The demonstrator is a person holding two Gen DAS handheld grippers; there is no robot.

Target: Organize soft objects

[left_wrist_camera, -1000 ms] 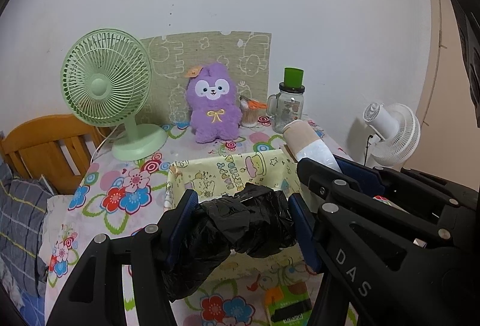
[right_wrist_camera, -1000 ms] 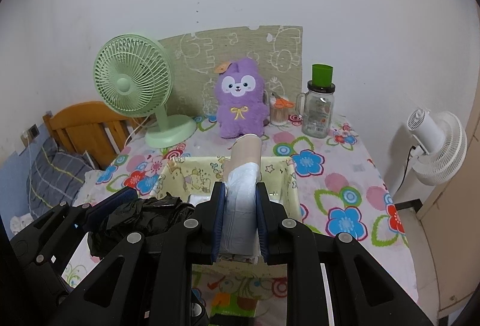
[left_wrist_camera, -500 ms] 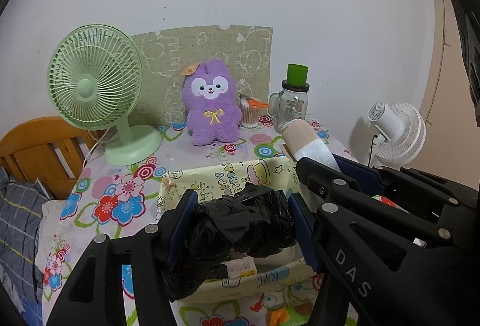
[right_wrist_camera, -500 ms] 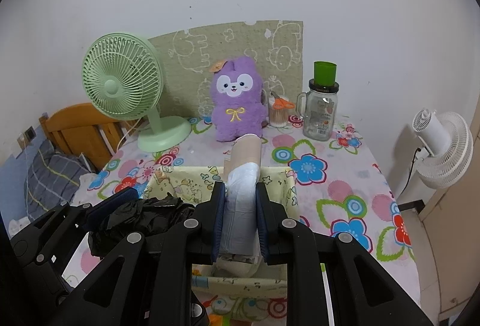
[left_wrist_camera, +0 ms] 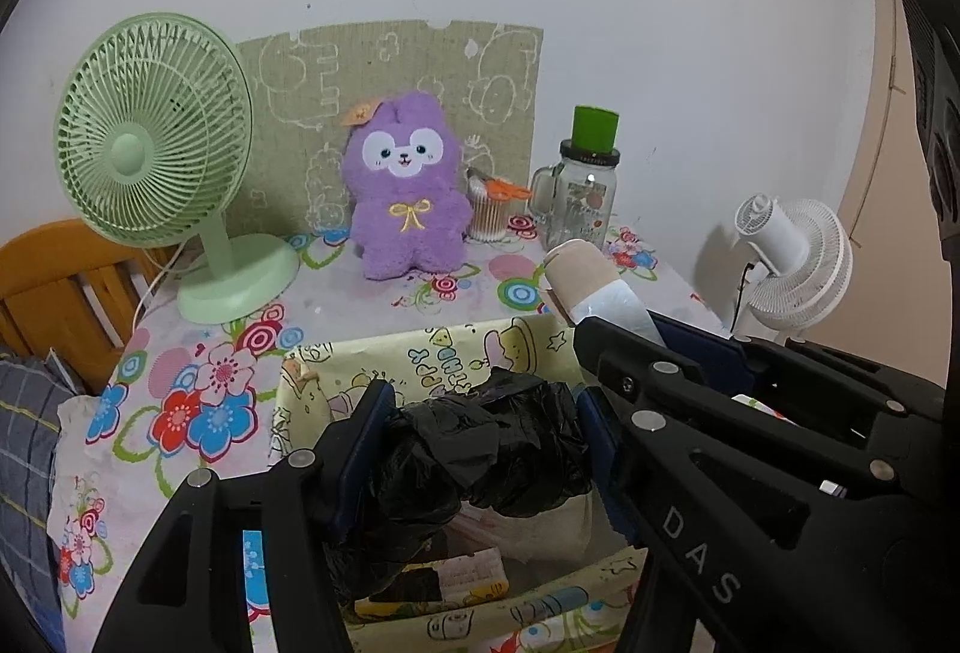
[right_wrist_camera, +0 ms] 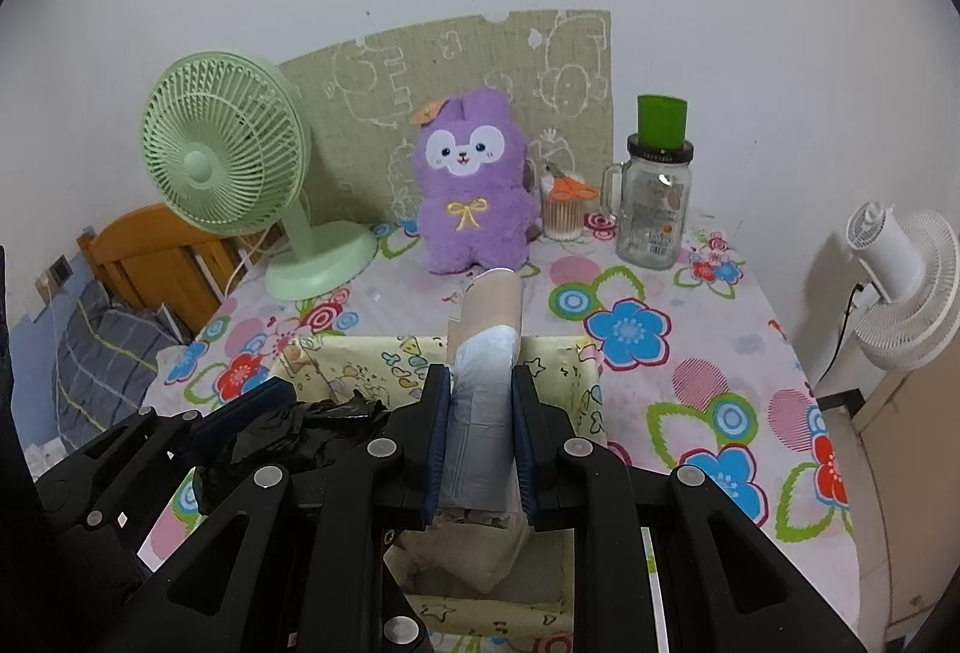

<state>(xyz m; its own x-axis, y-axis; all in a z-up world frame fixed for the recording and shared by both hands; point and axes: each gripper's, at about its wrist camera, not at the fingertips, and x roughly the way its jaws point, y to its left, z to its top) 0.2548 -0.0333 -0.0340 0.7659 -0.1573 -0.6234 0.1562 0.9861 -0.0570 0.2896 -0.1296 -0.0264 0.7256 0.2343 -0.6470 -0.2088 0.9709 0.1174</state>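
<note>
Crumpled black bag (left_wrist_camera: pixel 480 449) and white roll (right_wrist_camera: pixel 483 413) above yellow fabric bin (left_wrist_camera: pixel 432 353).

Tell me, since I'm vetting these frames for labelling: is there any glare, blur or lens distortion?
Left wrist view: sharp, evenly lit, with black fisheye corners and a bowed wall edge; a small glint on the glass jar. Right wrist view: same vignette, the white fan casts a soft shadow, and the table's near right edge looks slightly smeared.
</note>
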